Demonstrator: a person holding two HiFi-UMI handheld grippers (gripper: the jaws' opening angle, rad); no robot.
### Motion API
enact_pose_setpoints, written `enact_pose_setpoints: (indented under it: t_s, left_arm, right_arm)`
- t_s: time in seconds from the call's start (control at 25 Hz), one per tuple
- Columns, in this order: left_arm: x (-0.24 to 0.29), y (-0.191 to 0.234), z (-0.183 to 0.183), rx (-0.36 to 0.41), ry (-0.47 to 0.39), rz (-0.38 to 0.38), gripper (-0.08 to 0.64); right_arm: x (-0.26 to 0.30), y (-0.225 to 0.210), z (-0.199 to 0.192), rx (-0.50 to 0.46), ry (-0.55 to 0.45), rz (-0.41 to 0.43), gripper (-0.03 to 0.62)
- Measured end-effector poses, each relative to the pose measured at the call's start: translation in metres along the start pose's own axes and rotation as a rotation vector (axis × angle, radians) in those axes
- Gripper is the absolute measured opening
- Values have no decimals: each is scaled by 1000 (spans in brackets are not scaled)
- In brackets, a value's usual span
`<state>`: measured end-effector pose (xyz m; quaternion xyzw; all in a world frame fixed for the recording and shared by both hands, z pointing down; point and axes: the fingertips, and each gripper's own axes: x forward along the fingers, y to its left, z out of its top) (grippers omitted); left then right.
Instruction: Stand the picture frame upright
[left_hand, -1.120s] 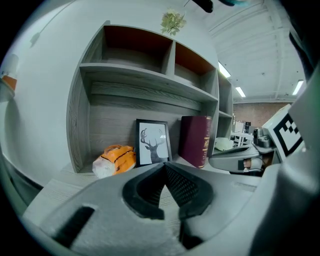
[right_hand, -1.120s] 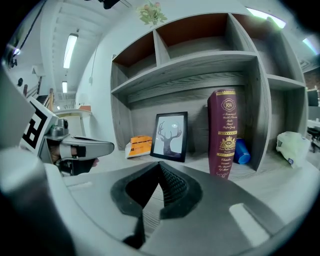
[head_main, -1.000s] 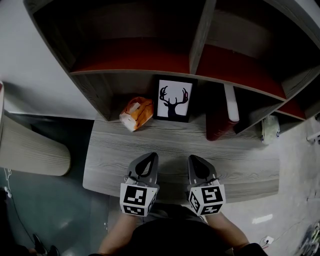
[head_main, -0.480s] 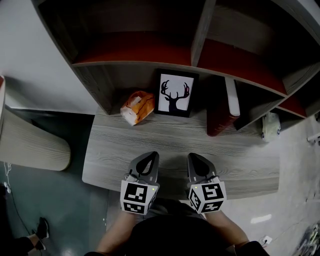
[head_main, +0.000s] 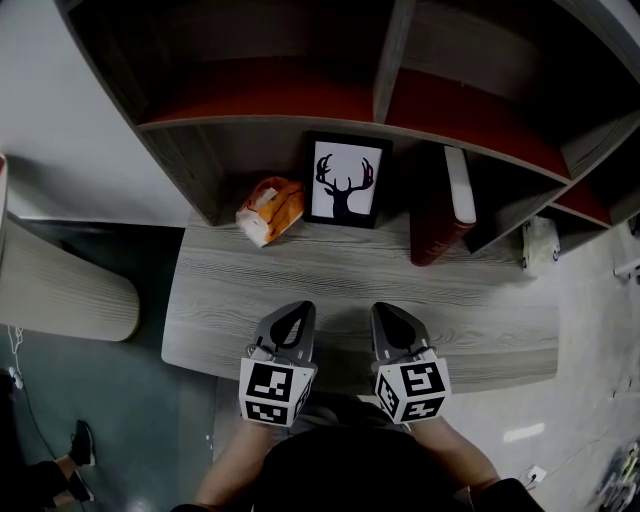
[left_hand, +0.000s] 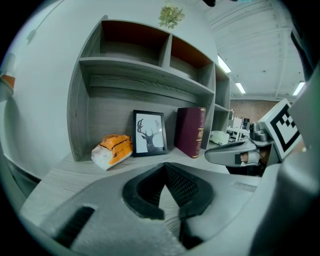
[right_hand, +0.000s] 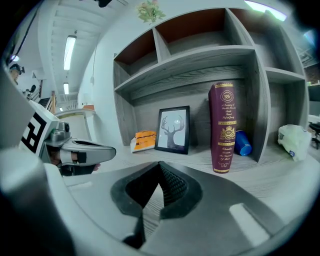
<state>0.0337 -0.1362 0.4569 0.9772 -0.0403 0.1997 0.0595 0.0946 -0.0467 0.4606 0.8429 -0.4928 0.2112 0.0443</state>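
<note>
The black picture frame (head_main: 343, 180) with a deer-antler print stands upright at the back of the wooden shelf unit's lowest level, leaning against the back wall; it also shows as the picture frame (left_hand: 149, 133) and the picture frame (right_hand: 173, 129). My left gripper (head_main: 291, 322) and right gripper (head_main: 393, 320) hover side by side over the front of the grey wooden surface (head_main: 220, 300), well short of the frame. Both are shut with nothing between the jaws.
An orange-and-white packet (head_main: 271, 209) lies left of the frame. A dark red book (head_main: 440, 215) stands to its right, with a blue can (right_hand: 243, 142) behind it. A white bundle (head_main: 539, 246) sits at the far right. A curved beige surface (head_main: 60, 295) is at the left.
The view has shifted slightly, so the shelf and frame sit a little higher in the picture. Both grippers stay side by side and shut.
</note>
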Motion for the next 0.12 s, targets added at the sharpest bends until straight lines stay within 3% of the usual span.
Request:
enact_pose_setpoints:
  t_s: [0.12]
  left_arm:
    - [2,-1,-3,-3,9,-2,0]
  right_arm:
    - [0,0,-1,-2,2,3,0]
